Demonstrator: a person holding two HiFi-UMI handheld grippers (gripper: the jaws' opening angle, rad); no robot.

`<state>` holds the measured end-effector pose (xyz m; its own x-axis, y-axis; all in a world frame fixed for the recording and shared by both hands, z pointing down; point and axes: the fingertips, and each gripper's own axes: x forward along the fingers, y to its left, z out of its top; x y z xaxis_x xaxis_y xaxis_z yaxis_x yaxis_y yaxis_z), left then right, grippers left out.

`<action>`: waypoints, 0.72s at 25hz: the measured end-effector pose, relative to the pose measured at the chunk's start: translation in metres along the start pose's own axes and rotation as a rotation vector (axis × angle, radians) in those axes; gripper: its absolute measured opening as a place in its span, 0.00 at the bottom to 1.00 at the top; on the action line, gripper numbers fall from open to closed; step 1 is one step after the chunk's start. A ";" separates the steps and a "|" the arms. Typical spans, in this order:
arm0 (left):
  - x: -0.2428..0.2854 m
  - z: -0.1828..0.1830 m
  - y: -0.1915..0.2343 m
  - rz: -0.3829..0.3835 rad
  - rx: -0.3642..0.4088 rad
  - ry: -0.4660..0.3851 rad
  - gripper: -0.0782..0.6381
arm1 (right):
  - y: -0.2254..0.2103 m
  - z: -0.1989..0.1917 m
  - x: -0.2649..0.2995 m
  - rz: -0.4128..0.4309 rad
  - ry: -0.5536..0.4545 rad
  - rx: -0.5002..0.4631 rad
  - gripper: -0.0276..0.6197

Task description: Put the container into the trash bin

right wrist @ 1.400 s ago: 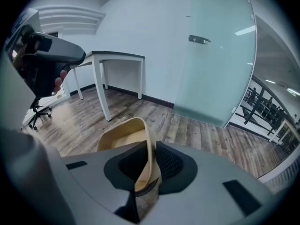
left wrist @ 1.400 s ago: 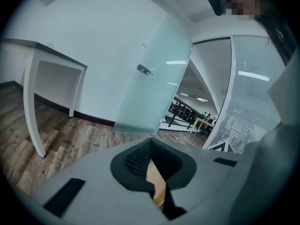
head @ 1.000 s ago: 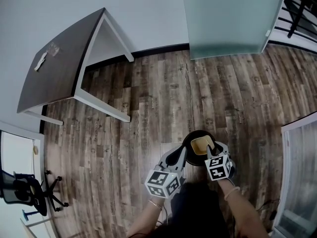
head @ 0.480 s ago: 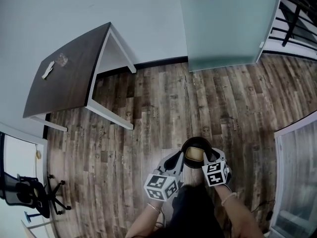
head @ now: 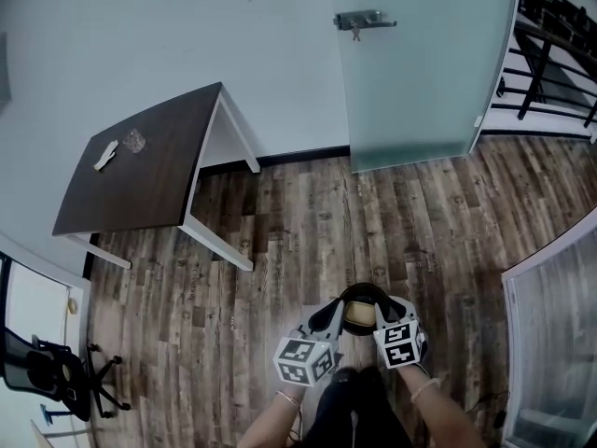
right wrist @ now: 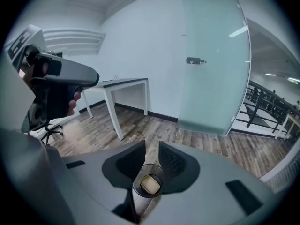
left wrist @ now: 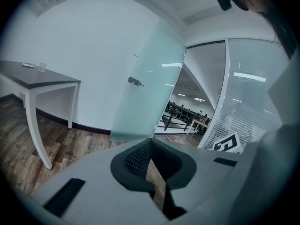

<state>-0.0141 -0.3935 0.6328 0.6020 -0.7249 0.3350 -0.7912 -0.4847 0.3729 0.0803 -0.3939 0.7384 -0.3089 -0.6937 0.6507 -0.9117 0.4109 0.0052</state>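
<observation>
Currently, left tongs (left wrist: 150,142): pads pressed together at the tips, nothing pinched; only a thin wedge of wood floor (left wrist: 18,139) shows behind them. Right tongs (right wrist: 151,147): pads spread and closing, with nothing between them and no contact with any object. Seen through their gap, far below, is the round black trash bin (right wrist: 136,186) standing on the floor, with the pale yellow container (right wrist: 150,184) lying inside it. In the head view both tongs overlap the bin's near rim, so that part is covered. The dark worktop (head: 149,171) carries a small glass (head: 134,140) and a white item (head: 106,154) too small to identify. An office chair (head: 56,373) is cut off at the left edge.
</observation>
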 end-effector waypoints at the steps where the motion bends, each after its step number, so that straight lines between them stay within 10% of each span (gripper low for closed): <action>1: -0.005 0.006 -0.006 0.000 0.004 -0.001 0.13 | 0.002 0.006 -0.010 0.000 -0.011 0.007 0.19; 18: -0.090 0.087 -0.086 0.003 0.085 -0.068 0.13 | 0.030 0.089 -0.159 0.005 -0.225 0.000 0.08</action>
<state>-0.0100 -0.3293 0.4950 0.5933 -0.7565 0.2750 -0.8009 -0.5204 0.2963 0.0779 -0.3246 0.5675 -0.3658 -0.8065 0.4646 -0.9100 0.4145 0.0030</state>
